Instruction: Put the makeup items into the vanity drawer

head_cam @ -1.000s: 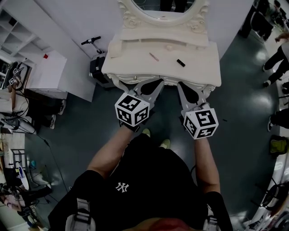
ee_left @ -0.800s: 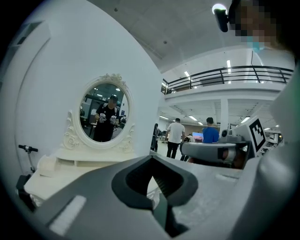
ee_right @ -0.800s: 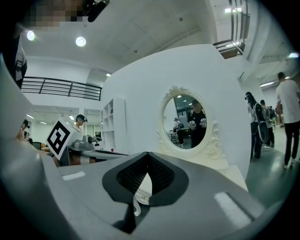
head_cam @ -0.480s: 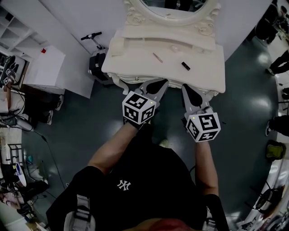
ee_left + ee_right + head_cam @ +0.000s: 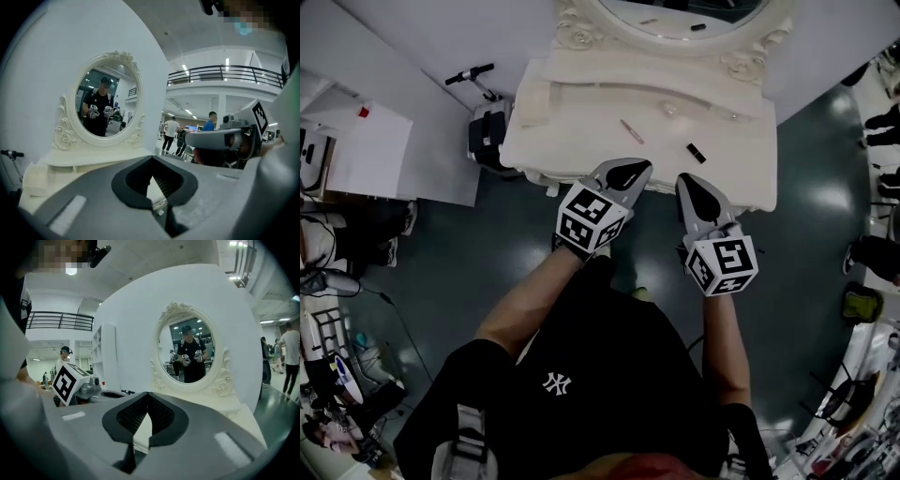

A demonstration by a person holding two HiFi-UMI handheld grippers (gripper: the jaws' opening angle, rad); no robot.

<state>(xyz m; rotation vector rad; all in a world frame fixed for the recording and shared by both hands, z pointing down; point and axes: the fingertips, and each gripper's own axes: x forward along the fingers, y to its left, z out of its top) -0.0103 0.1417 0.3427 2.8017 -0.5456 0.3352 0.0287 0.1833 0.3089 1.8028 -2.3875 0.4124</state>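
Observation:
The cream vanity (image 5: 581,112) with its oval mirror (image 5: 675,23) stands ahead of me. On its top lie a slim pink makeup stick (image 5: 631,130), a short black tube (image 5: 697,152) and a small pale round item (image 5: 670,110). My left gripper (image 5: 630,167) is shut and empty, its tip over the vanity's front edge, just short of the pink stick. Beside it my right gripper (image 5: 687,180) is also shut and empty, below the black tube. The drawer front is hidden under the tabletop. In the gripper views the left gripper (image 5: 152,159) and the right gripper (image 5: 147,394) face the mirror (image 5: 107,105) (image 5: 187,352).
A scooter (image 5: 471,73) leans on the wall left of the vanity, above a dark box (image 5: 486,133). A white cabinet (image 5: 366,150) stands further left. Cluttered shelves fill the left edge, and people's legs (image 5: 886,117) show at the right. Dark floor surrounds me.
I have stepped closer to the vanity. Both grippers have moved forward from the front apron up to the tabletop's edge, still shut.

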